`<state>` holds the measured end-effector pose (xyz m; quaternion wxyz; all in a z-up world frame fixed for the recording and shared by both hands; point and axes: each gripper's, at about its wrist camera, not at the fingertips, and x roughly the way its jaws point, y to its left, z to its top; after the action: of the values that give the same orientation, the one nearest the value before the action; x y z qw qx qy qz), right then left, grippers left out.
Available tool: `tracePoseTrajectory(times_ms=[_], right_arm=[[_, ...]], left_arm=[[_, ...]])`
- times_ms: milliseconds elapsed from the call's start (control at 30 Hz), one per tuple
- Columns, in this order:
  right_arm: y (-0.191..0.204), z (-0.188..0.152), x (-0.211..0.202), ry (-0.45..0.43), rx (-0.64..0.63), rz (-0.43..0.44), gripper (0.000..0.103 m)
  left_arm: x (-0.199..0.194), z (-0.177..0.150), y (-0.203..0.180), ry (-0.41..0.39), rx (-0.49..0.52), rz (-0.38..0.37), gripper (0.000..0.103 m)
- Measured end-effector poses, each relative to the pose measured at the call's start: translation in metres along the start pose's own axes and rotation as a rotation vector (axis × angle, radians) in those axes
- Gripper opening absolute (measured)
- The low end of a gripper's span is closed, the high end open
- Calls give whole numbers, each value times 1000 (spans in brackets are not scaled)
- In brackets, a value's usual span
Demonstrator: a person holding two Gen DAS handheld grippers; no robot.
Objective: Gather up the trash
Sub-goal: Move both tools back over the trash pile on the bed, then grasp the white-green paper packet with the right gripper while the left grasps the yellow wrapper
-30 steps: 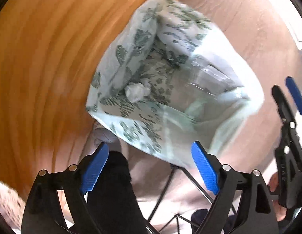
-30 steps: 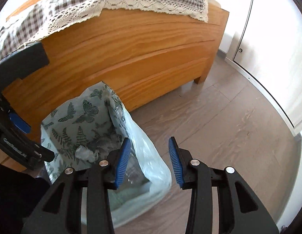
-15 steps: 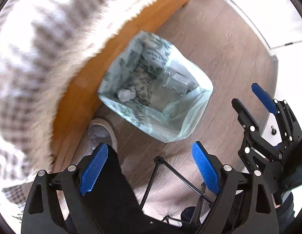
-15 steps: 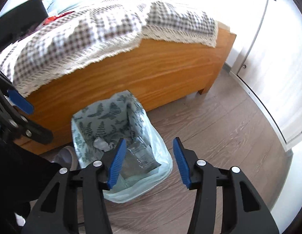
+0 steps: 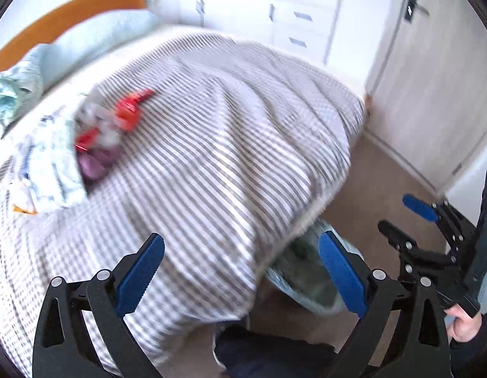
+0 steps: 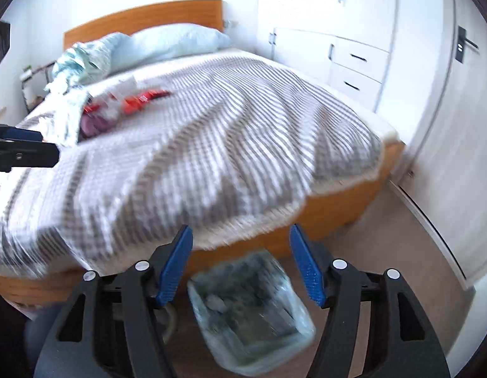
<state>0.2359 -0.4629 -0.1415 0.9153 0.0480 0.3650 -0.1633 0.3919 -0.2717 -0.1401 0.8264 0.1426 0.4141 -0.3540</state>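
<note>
Both claws empty, jaws opening, nothing between them. Left claw (image 5: 240,278) is spread wide over the checked blanket (image 5: 212,145); right claw (image 6: 241,263) is partly spread, framing the trash bag (image 6: 249,312) at the bottom centre of its view. Bag sits open on the floor (image 6: 400,252) just beside the bed frame (image 6: 337,214), mouth up so stuff can be dropped straight in; some crumpled bits already inside. Remaining trash looks to be the pile at the upper left of both frames: red wrappers (image 5: 131,110), a purple thing (image 5: 93,163) and crumpled light paper (image 5: 45,170), on the bed near the pillow (image 6: 177,42). Blurry, so can't ID items exactly. My read: drop done, next pick is that pile.
</note>
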Motion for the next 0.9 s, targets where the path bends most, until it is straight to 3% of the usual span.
tracePoseTrajectory(times_ms=[100, 267, 333, 467, 567, 733, 900], right_arm=[[34, 30, -4, -56, -34, 37, 63], [98, 78, 11, -116, -29, 164, 67], [126, 91, 26, -125, -12, 218, 68], [189, 110, 69, -99, -13, 322, 68], [235, 118, 104, -68, -5, 381, 68], [288, 127, 161, -16, 7, 458, 68], [304, 136, 205, 61, 63, 569, 65]], left_arm=[[-25, 15, 53, -110, -77, 44, 95], [-43, 32, 158, -179, -228, 152, 95], [-52, 25, 201, -211, -282, 146, 95], [-50, 1, 275, -201, -425, 120, 95], [-39, -17, 322, -194, -516, 175, 95], [-11, -37, 371, -91, -651, 169, 94], [3, -47, 395, -52, -717, 193, 89]])
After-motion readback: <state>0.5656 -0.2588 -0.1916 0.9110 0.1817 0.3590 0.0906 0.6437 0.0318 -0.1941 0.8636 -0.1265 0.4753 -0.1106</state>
